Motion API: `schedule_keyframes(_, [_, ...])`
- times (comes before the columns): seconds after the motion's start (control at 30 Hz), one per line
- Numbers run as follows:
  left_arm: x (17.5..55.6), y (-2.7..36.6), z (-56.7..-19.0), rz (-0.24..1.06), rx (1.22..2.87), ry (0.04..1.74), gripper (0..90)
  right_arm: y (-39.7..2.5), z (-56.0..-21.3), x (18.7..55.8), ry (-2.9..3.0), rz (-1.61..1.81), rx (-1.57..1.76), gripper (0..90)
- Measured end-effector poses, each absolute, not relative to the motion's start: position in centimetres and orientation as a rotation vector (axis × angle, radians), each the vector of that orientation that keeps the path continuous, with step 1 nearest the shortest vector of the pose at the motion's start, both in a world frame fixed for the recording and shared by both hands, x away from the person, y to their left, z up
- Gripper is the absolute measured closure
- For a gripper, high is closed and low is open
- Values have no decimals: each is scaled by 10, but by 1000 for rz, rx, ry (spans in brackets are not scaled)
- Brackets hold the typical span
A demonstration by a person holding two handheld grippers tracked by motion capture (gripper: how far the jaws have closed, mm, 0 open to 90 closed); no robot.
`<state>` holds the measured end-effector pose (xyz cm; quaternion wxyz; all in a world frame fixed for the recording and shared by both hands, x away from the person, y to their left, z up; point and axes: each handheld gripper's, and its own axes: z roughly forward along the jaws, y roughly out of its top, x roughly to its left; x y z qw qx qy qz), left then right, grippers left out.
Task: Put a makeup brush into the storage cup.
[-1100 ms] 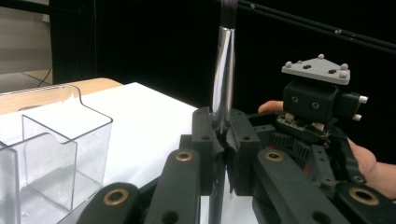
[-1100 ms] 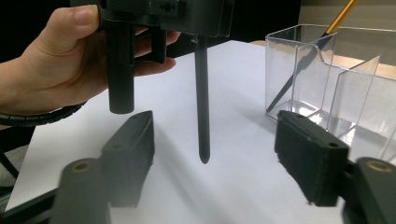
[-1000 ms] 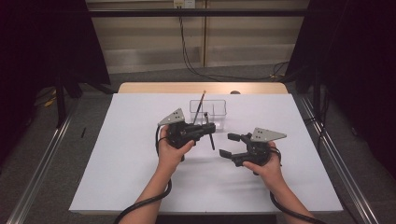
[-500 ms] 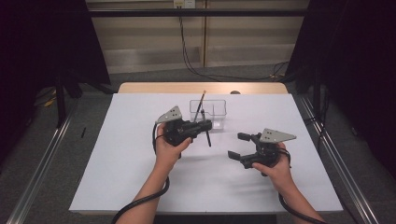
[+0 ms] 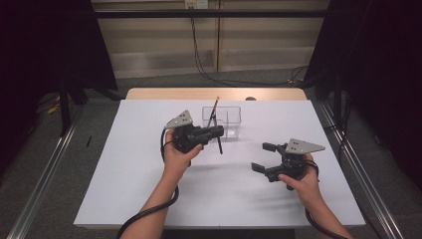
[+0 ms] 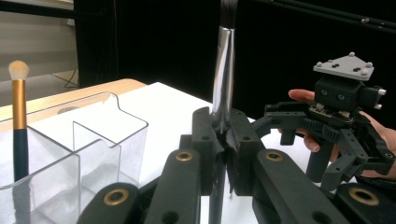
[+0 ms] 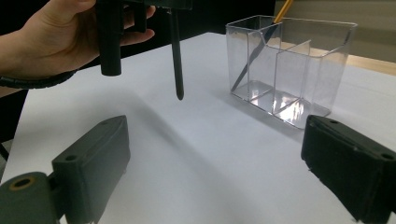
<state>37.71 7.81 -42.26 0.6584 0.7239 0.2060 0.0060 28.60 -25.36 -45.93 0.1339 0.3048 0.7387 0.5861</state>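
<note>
White table (image 5: 149, 189): work surface.
Clear organizer (image 5: 222, 122): far centre, divided compartments; gold-handled brush (image 6: 18, 112) upright in one.
Left gripper (image 5: 215, 132): jaws clamped on dark brush (image 5: 219, 142), just beside organizer's near wall, nearer of two hands.
Right gripper (image 5: 263, 157): jaws apart, empty, well apart from organizer.
Dark brush: long axis near vertical, handle tip down, above table; organizer lies just beyond.

A white sheet (image 5: 149, 194) covers the table, whose bare wooden edge (image 5: 214, 93) shows along the far side. A clear plastic organiser (image 5: 230, 124) with compartments stands directly on the sheet near the far middle, with a gold-handled makeup brush (image 6: 18, 121) leaning in one compartment.
</note>
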Motion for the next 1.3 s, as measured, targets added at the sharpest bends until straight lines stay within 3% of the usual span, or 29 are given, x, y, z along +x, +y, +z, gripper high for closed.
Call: schedule_keyframes(1.3, [390,83,-417,70,1670,489,834,-297,-460,262,2120,1640,903,28])
